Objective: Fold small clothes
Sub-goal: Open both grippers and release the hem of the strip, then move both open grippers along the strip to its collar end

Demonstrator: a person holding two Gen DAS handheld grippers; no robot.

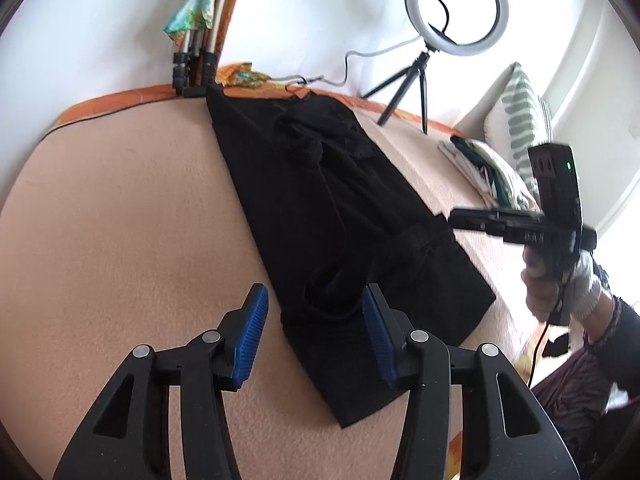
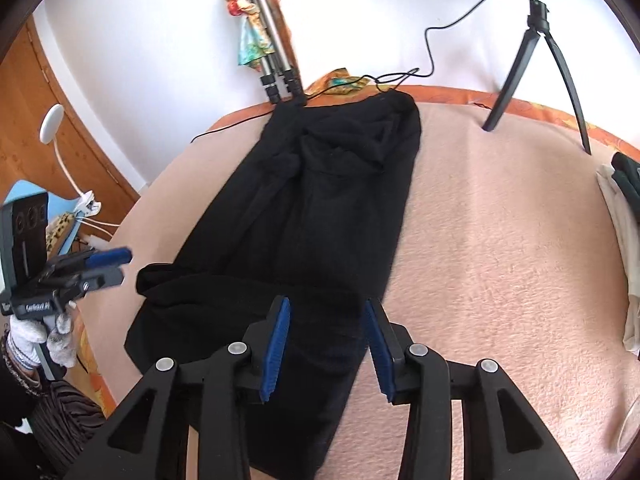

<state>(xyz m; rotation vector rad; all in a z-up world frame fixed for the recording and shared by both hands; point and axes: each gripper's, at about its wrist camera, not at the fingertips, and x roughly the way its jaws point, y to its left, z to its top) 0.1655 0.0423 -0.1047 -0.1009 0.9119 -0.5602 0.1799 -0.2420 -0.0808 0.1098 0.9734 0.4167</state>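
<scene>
A black garment [image 1: 320, 200] lies folded lengthwise in a long strip on the peach blanket [image 1: 120, 220], running from the far edge to the near side. My left gripper [image 1: 314, 312] hovers open over the strip's near left edge, with nothing pinched between its blue pads. In the right wrist view the same garment [image 2: 320, 208] has a folded-over flap at its near end. My right gripper [image 2: 326, 320] stands open above that flap, its pads clear of the cloth. Each gripper shows in the other's view, held by a gloved hand: the right gripper [image 1: 480, 220], the left gripper [image 2: 116, 264].
A ring light on a small tripod [image 1: 456, 8] stands at the far right of the blanket. A stack of folded clothes [image 1: 488, 172] and a striped pillow [image 1: 520, 120] lie on the right. Folded tripod legs [image 1: 192, 64] lean at the far edge, and a cable [image 2: 428, 52] trails there.
</scene>
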